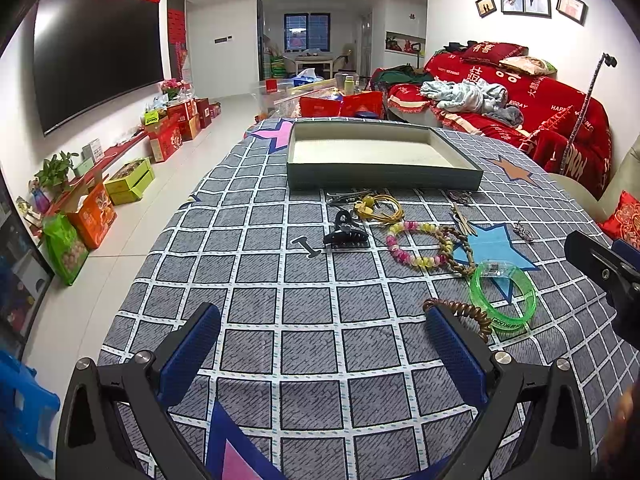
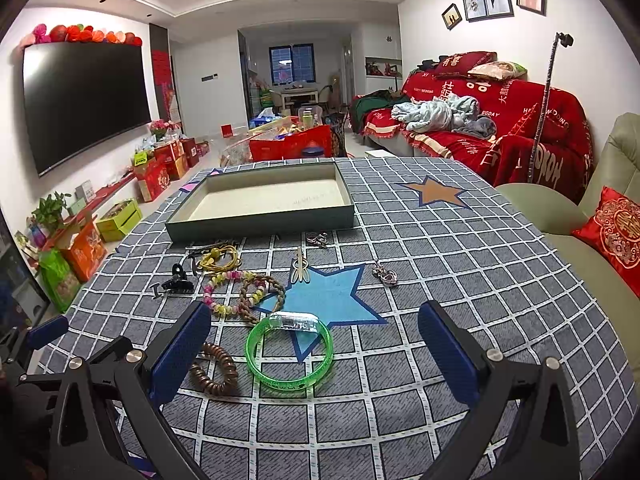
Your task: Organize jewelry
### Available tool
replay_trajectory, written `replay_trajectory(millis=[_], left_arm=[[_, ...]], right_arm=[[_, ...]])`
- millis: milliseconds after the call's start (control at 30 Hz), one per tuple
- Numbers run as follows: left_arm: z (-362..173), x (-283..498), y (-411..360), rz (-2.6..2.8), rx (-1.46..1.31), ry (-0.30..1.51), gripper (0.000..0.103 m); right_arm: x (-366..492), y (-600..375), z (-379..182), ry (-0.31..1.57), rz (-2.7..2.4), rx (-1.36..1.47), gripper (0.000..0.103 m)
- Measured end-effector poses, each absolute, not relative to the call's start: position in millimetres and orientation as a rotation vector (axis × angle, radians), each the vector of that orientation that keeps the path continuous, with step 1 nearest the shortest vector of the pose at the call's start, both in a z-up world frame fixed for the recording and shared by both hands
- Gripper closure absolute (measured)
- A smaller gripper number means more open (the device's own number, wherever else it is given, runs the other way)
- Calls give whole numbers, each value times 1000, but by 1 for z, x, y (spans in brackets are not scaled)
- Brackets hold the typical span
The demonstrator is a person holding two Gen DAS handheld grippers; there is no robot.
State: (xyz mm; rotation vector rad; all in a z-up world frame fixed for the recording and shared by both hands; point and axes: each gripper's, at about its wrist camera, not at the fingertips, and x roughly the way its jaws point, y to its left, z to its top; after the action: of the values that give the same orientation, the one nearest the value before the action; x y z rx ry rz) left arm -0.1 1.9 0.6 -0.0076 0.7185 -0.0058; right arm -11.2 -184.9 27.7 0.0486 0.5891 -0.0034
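Green bangle (image 2: 289, 354) lies on the tabletop (image 2: 460, 264) before my right gripper (image 2: 316, 354); tray (image 2: 260, 220) beyond. Both my grippers' jaws stand wide open, holding nothing; left gripper (image 1: 322, 346).

Grey checked tabletop (image 2: 460, 248) with star patches. At the far side sits a shallow grey tray (image 2: 260, 222). Nearer, scattered on the cloth: yellow cord loops (image 2: 224, 258), a black claw clip (image 2: 178, 282), a pink-and-yellow bead bracelet (image 2: 224, 292), a braided ring (image 2: 266, 294), a green bangle (image 2: 290, 354), a brown coil bracelet (image 2: 214, 370), and small metal charms (image 2: 386, 274).
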Motion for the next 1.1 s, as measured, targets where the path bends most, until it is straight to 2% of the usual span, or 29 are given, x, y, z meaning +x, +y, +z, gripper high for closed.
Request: replay_trajectory(millis=[1100], left_arm=[[1, 1, 5, -7, -12, 723, 0]], right_arm=[[-13, -184, 29, 586, -1, 52, 0]])
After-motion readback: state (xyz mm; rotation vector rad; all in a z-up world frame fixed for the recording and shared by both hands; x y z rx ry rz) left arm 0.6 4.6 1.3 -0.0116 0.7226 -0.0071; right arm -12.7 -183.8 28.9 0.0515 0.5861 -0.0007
